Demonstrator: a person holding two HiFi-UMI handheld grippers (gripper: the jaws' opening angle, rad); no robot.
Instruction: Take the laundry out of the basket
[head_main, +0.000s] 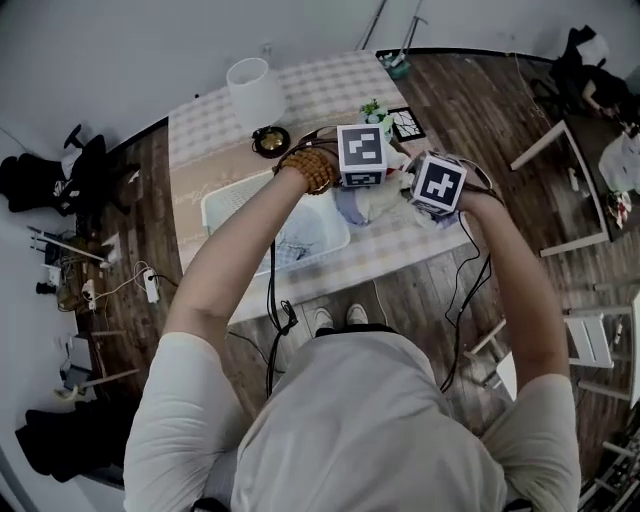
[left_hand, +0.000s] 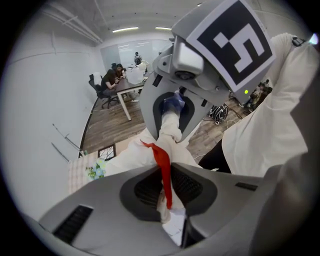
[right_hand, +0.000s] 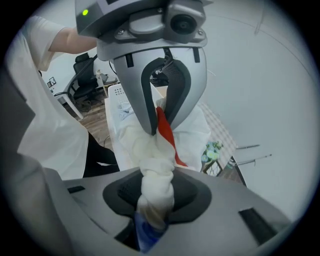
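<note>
A white garment with a red strip (head_main: 382, 205) hangs stretched between my two grippers, over the checked table (head_main: 300, 90) just right of the white laundry basket (head_main: 215, 200). The left gripper (left_hand: 167, 187) is shut on one end of the garment (left_hand: 145, 155), with the red strip (left_hand: 162, 165) running through its jaws. The right gripper (right_hand: 155, 192) is shut on the twisted other end (right_hand: 156, 155), and a bit of blue cloth shows under its jaws. Each gripper faces the other: the right gripper (left_hand: 175, 107) and the left gripper (right_hand: 162, 100) stand close together. Pale blue laundry (head_main: 300, 235) lies in the basket.
On the table stand a white cylinder (head_main: 255, 90), a dark round bowl (head_main: 270, 140), a small flower pot (head_main: 375, 110) and a dark framed tile (head_main: 407, 123). A white table frame (head_main: 565, 185) and chairs stand at the right. People sit at a distant table (left_hand: 112, 80).
</note>
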